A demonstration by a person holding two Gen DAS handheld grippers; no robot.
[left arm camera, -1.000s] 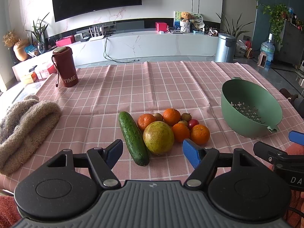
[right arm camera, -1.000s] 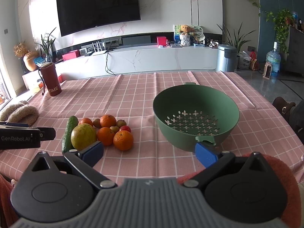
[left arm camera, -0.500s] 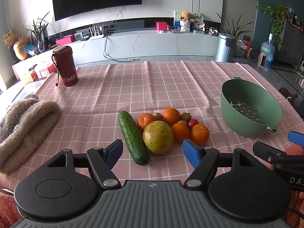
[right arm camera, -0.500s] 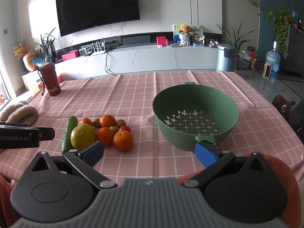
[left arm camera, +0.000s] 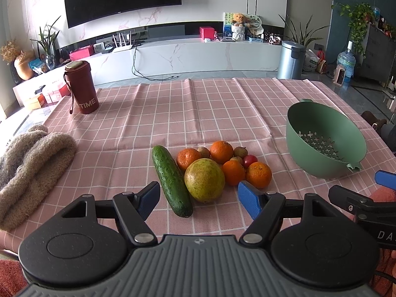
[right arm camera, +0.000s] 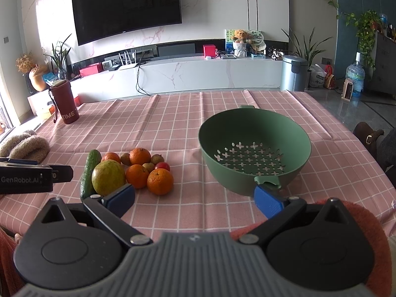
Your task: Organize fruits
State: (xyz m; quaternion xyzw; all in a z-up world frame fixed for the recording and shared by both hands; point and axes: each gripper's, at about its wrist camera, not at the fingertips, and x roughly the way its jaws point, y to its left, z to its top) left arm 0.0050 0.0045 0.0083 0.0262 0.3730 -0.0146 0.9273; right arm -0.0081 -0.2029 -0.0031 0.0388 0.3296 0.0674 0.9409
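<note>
A pile of fruit lies on the pink checked cloth: a green cucumber [left arm camera: 171, 180], a large yellow-green fruit [left arm camera: 204, 179], several oranges [left arm camera: 258, 174], a small red fruit [left arm camera: 250, 159] and small brown ones. The pile also shows in the right wrist view [right arm camera: 159, 181]. A green colander bowl [left arm camera: 324, 138] stands empty to the right of the pile, also in the right wrist view [right arm camera: 255, 148]. My left gripper [left arm camera: 199, 199] is open and empty, just short of the cucumber and the large fruit. My right gripper [right arm camera: 195, 198] is open and empty, short of the bowl.
A dark red tumbler marked TIME [left arm camera: 81, 87] stands at the far left of the table. A beige fluffy cloth [left arm camera: 32, 163] lies at the left edge. The table's right edge runs behind the bowl.
</note>
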